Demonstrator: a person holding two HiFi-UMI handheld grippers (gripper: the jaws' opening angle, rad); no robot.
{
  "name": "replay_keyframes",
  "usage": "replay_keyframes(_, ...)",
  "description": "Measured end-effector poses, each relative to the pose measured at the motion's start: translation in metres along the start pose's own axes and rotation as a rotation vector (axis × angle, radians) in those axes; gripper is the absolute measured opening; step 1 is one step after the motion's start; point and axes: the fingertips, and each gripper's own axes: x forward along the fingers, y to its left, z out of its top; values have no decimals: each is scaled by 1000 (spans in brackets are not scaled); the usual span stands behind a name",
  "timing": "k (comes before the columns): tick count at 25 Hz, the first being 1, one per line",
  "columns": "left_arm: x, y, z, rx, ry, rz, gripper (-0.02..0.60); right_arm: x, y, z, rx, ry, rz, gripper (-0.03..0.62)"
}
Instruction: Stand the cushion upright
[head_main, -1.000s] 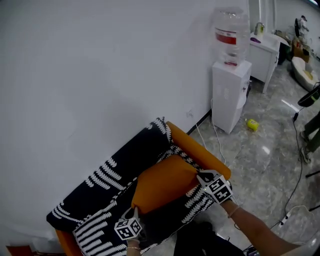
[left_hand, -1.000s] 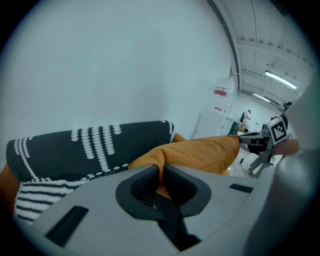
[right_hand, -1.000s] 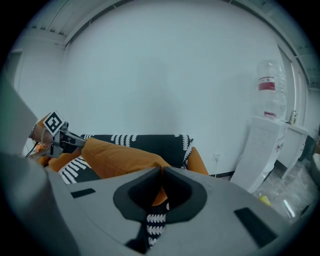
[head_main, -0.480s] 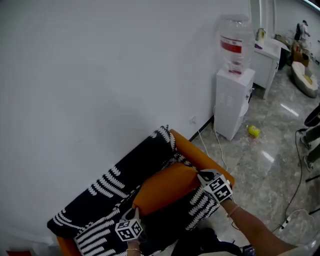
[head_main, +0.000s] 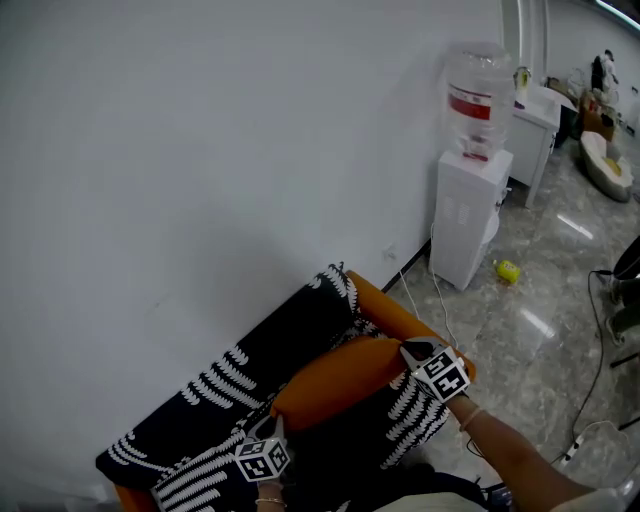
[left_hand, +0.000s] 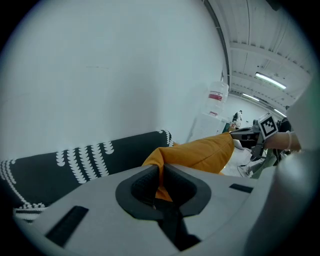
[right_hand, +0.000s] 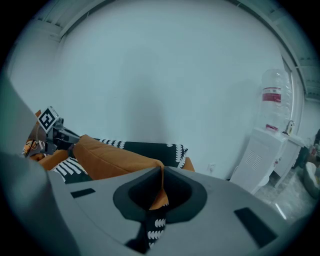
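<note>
An orange cushion (head_main: 335, 381) is held above the seat of a sofa (head_main: 250, 350) draped in black cloth with white marks. My left gripper (head_main: 270, 425) is shut on the cushion's left corner (left_hand: 156, 161), the fabric pinched between its jaws. My right gripper (head_main: 406, 352) is shut on the opposite corner (right_hand: 159, 192). The cushion (left_hand: 200, 152) stretches between both grippers, tilted with its far edge toward the sofa's backrest. In the right gripper view, the cushion (right_hand: 107, 160) spans left toward the other gripper.
A white wall (head_main: 220, 150) rises behind the sofa. A water dispenser (head_main: 470, 200) with a bottle stands to the right, a white cable (head_main: 440, 300) trailing beside it. A yellow object (head_main: 510, 270) lies on the marble floor. The orange sofa arm (head_main: 400, 310) is at right.
Both grippers have lifted the cushion and carried it toward the backrest; it now looks narrower and steeper in the head view. Both grips stay shut.
</note>
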Motion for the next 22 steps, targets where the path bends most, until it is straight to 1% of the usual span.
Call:
replay_keyframes(7,12,14,30,10,-13,-34,43,24,-10,24,-4,4,-39,20)
replay_keyframes(10,20,22,43,8,-20,-35,43,35,-12,36,-16,4,-34,20)
replay_keyframes(15,35,33,66,-13,-39,-25,43,55,-24,56,-34,8,-32,21)
replay_keyframes(22,57,50,91,-43,-67,19,43,86,-35,85,-57,-35,11,25)
